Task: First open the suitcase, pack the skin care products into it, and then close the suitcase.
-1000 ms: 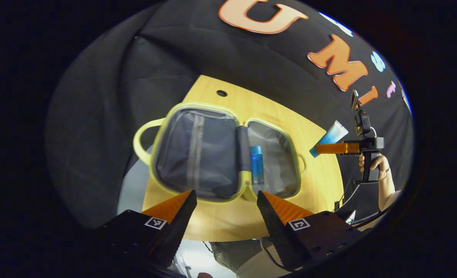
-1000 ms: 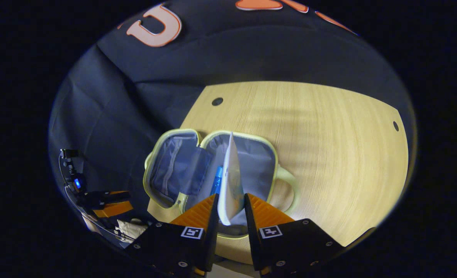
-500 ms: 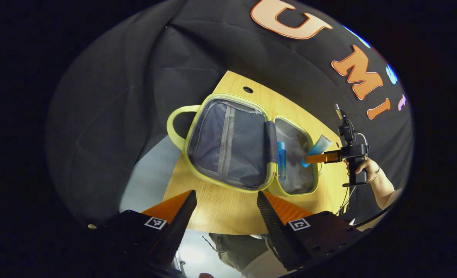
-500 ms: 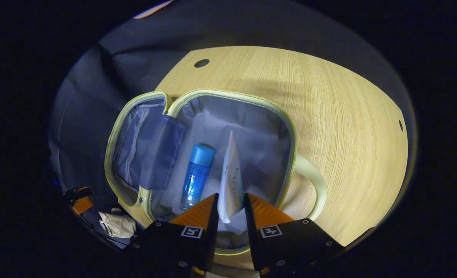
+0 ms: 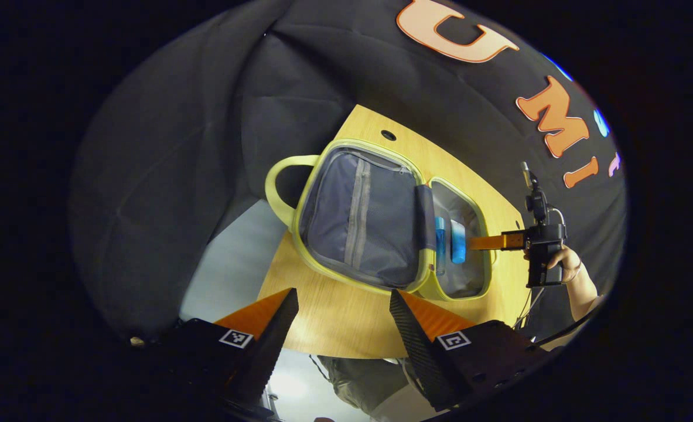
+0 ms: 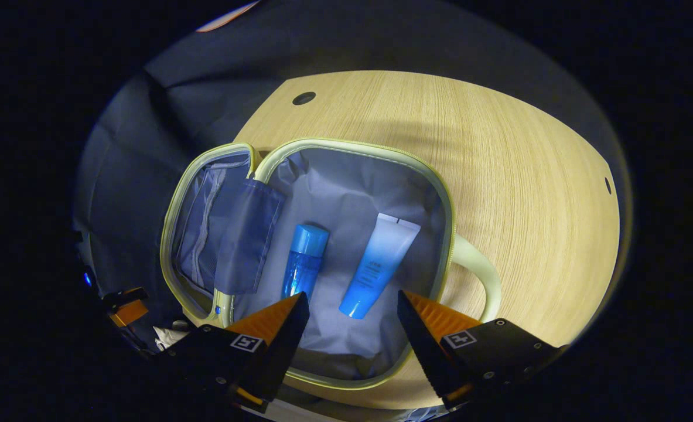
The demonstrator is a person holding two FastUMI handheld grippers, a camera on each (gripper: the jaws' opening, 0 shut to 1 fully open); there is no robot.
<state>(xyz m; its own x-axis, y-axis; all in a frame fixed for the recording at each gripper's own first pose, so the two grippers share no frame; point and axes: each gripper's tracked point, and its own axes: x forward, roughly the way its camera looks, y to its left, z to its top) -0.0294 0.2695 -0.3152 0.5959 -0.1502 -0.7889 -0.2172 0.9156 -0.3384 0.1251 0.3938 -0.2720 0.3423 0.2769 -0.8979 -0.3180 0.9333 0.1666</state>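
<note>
Jaws apart — right gripper over suitcase (near rim cut off).

Both views are dim overall, with the light falling from above onto the pale wooden round-edged bench, which is the brightest surface. In the right gripper view a soft broad shadow crosses the bench at upper centre, and the grey lining of the open yellow-trimmed suitcase glows pale at frame centre. Fisheye distortion bends the bench edge and stretches the dark cloth toward the rim. Focus is sharp at centre and softer at the edges. The left gripper view shows no glare.
</note>
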